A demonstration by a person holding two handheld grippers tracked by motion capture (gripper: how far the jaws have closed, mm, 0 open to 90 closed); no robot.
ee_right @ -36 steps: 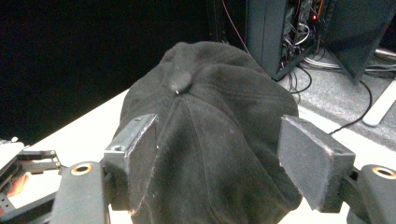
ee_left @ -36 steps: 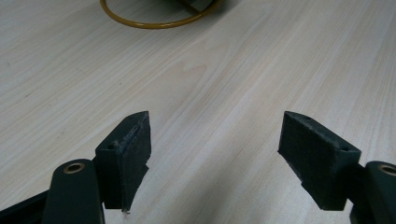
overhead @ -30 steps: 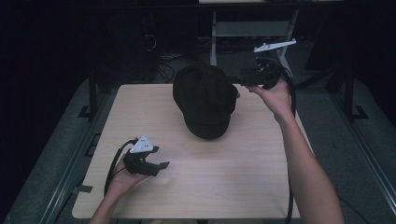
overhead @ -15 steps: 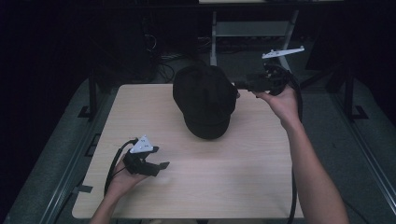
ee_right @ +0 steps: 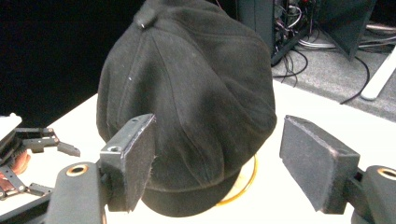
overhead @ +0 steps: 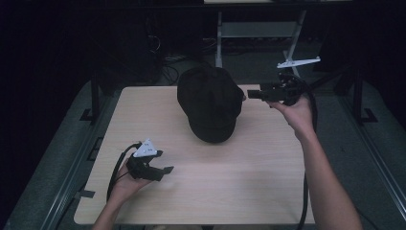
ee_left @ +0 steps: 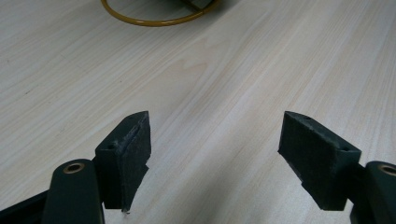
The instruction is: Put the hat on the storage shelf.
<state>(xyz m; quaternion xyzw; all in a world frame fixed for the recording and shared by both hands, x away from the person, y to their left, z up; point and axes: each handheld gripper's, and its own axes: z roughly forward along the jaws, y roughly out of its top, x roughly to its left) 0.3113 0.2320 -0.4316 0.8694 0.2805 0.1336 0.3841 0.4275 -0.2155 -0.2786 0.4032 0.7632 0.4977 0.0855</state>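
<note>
Resting on the far centre of the bench, in the upper middle of the high view, the black cap sits dome up, its brim toward the lower edge of the frame. A yellow ring shows beneath its rim in the right gripper view. The right tool is held at the cap's right side, at the upper right of the frame, jaws spread and pointing at the crown; whether they touch the fabric cannot be determined. In its own view the cap fills the gap between the released jaws. The left tool rests at the lower left of the bench, well apart from the cap, jaws released over bare wood.
</note>
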